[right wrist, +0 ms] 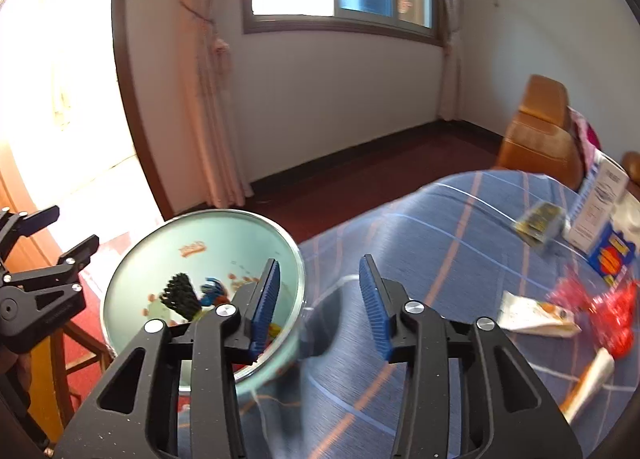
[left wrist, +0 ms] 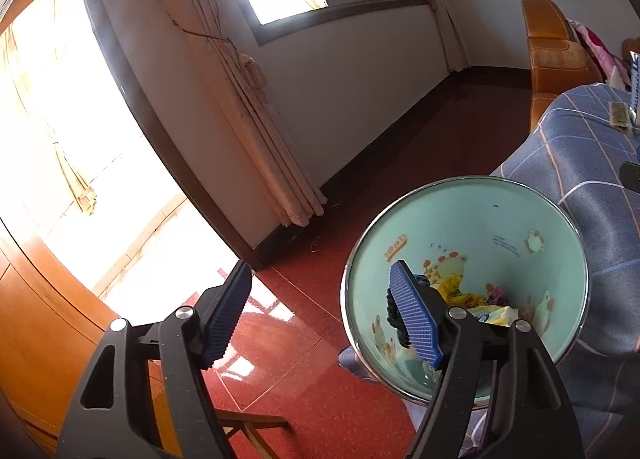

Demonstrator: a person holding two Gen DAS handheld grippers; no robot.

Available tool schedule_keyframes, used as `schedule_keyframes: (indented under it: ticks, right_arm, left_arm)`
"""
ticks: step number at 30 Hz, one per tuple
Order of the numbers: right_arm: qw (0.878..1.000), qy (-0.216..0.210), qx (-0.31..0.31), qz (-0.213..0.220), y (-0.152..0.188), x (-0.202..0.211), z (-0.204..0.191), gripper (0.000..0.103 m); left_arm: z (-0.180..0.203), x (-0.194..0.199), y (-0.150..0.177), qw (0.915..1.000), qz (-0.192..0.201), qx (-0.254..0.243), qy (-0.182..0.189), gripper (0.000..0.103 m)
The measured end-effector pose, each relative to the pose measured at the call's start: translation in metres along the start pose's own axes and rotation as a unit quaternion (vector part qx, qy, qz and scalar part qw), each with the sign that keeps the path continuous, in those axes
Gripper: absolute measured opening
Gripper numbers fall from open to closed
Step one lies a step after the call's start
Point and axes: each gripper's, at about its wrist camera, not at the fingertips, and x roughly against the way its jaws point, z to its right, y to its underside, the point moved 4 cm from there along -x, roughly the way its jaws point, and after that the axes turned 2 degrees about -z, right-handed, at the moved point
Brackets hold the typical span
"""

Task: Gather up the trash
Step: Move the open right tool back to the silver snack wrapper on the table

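A pale green trash bin with cartoon prints and a metal rim stands at the left edge of the table. It holds a black brush-like piece and yellow wrappers. My left gripper is open and empty, with its right finger over the bin's mouth. My right gripper is open with nothing between its fingers; its left finger overlaps the bin rim. On the blue checked tablecloth to the right lie a white wrapper, a red crinkly wrapper and an orange-white wrapper.
A white box, a blue-yellow packet and a dark packet sit at the table's far right. An orange chair stands behind it. A wooden stool is below the bin. The floor is red tile.
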Motion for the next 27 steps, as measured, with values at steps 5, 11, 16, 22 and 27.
schedule_keyframes:
  ticks: [5, 11, 16, 22, 27]
  right_arm:
    - [0.995, 0.094, -0.017, 0.000, 0.025, 0.029, 0.045, 0.053]
    - [0.985, 0.160, -0.055, -0.039, 0.063, 0.043, 0.098, 0.065]
    - [0.981, 0.173, -0.054, -0.072, 0.096, 0.050, 0.112, 0.065]
    - [0.972, 0.205, -0.071, -0.092, 0.133, 0.080, 0.155, 0.065]
    - [0.957, 0.258, -0.096, -0.095, 0.162, 0.115, 0.207, 0.069]
  left_arm:
    - [0.025, 0.008, 0.005, 0.9995, 0.003, -0.013, 0.027, 0.079]
    - [0.057, 0.017, 0.012, 0.9976, 0.002, -0.034, 0.061, 0.082]
    - [0.061, 0.025, 0.012, 0.9971, 0.010, -0.037, 0.065, 0.085]
    - [0.059, 0.027, 0.010, 0.9970, 0.013, -0.035, 0.067, 0.086]
    - [0.063, 0.026, 0.013, 0.9969, 0.012, -0.040, 0.067, 0.086]
